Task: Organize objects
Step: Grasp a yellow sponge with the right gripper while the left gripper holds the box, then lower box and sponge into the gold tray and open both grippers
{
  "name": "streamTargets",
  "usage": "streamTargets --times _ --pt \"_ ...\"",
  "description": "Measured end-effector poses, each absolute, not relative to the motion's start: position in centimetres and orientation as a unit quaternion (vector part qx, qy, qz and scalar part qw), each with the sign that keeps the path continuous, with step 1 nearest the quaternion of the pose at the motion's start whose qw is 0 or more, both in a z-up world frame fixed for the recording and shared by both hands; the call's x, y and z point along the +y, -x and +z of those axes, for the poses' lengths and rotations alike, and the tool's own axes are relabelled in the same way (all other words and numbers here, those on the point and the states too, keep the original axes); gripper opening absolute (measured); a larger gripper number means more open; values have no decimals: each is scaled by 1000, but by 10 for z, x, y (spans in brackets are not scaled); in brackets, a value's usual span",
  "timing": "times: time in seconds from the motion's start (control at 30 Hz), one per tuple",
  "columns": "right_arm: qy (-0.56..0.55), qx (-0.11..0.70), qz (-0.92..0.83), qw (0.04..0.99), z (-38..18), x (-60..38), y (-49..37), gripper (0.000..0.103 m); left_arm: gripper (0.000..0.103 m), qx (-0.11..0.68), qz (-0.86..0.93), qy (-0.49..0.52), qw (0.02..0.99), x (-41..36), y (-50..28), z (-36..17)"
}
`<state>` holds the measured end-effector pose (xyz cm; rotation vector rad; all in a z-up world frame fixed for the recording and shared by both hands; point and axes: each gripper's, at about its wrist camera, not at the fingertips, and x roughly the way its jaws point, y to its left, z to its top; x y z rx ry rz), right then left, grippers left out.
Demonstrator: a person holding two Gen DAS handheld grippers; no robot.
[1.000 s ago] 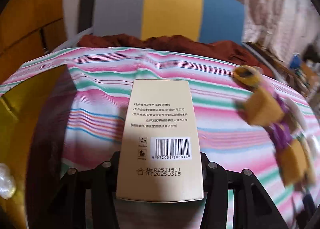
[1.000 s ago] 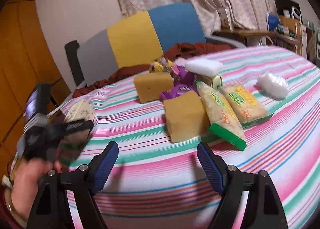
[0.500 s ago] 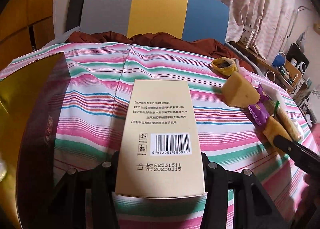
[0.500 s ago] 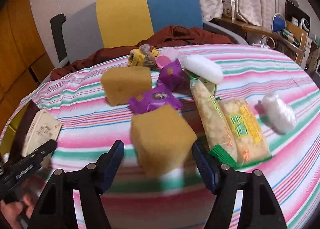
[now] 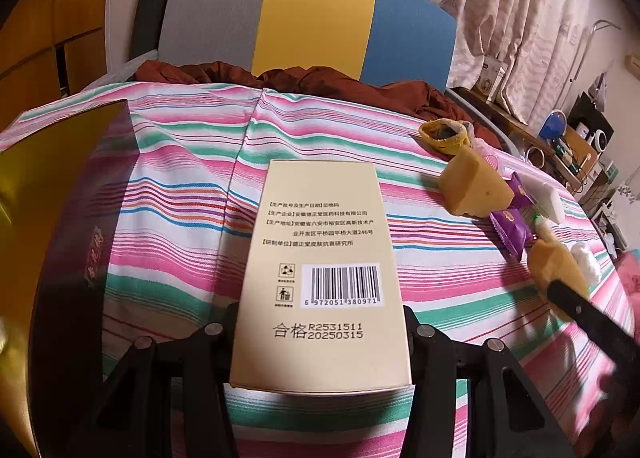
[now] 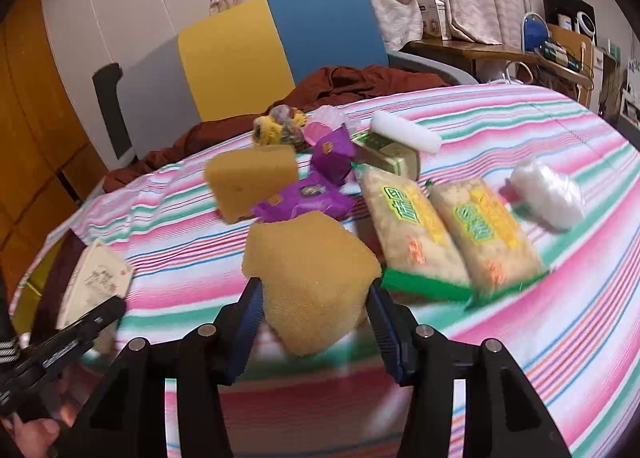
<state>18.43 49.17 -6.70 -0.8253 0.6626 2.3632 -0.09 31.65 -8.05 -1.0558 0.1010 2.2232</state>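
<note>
The right claw (image 6: 312, 322), jaws just closing, pinches a coarse, porous yellow sponge block (image 6: 310, 282) above the striped cloth bench (image 6: 560, 338). The left claw (image 5: 320, 342) grips a smooth cream cardboard box (image 5: 320, 278), long axis pointing away, barcode 6972051380971, stamped R2531511 20250315. Beyond lie two crinkly green-edged snack packets (image 6: 448, 238).

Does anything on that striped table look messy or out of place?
Yes. The snacks and sponges lie in a loose heap: a purple packet is wedged between two yellow sponges, and a white foam block rests tilted on a green box. The near sponge looks dented between the right gripper pads.
</note>
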Motion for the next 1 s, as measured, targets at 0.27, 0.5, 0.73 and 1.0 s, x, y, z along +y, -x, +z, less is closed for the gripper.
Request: streamTargets --times 0.27,0.5,0.73,1.0 --pt "292 276 886 230 -59 450 -190 52 51 4 856 396 331 300 -1 -78" --pt "291 277 892 209 -50 427 -189 52 51 -5 848 393 354 288 -13 -74" --pt "290 270 895 207 -46 408 -188 53 51 -9 849 357 390 265 -48 -48" --pt "290 254 906 175 -35 376 -173 52 51 -34 865 314 391 211 -60 -9"
